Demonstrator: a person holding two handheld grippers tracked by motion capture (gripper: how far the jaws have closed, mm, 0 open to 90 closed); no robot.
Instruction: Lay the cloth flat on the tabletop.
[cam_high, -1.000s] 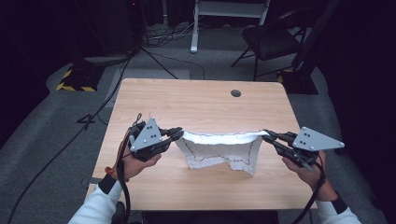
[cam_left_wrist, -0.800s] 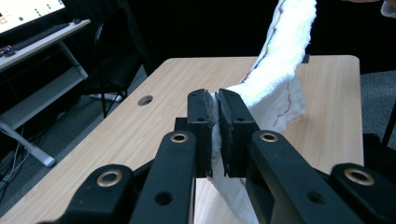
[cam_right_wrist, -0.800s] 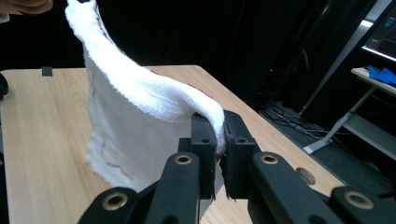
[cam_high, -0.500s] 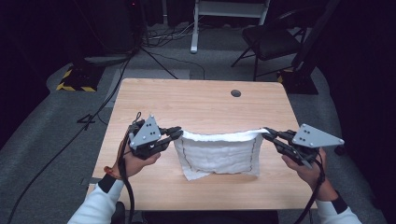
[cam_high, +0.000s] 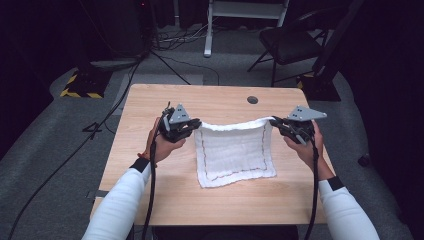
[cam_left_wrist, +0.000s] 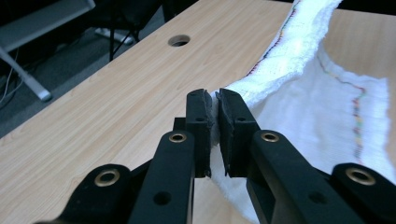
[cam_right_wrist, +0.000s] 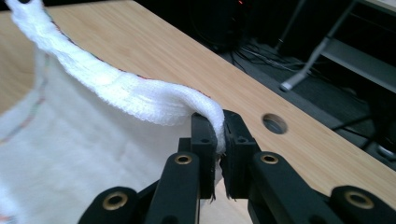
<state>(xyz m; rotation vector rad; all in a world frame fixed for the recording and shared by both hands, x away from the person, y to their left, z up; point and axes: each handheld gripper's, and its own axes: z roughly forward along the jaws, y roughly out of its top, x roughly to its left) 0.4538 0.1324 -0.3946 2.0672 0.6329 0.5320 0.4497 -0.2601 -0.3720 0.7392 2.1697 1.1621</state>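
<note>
Both grippers clamped on the white cloth (cam_high: 234, 152), one far corner each. Left gripper (cam_high: 196, 123) at about 9 o'clock of the cloth: left gripper view has its jaws clenched on a bunched corner, fabric pinched between the pads, hardly any gap. Right gripper (cam_high: 276, 121) at about 3 o'clock: right gripper view has its jaws closed on the other corner, cloth edge draped over the jaw tips. Far edge of the cloth hangs stretched between the two grippers, off the worktop (cam_high: 150, 105), sagging slightly mid-span. The rest slopes down toward 6 o'clock, with the near edge and both near corners lying flat on the wood. Thin coloured stitch line runs just inside the hem, reddish in the high view, multicolour in the left gripper view. Cloth sits roughly centre of the worktop, a bit right of middle. Round cable hole (cam_high: 252, 100) in the worktop at about 12 to 1 o'clock of the cloth, apart from it. Person's hands hold the grippers, white sleeves coming in from 6 o'clock, a cable trailing from each. Beyond the worktop at 12 o'clock: dark chair (cam_high: 290, 42), floor cables, yellow-black striped base (cam_high: 80, 86) at about 10 o'clock.
</note>
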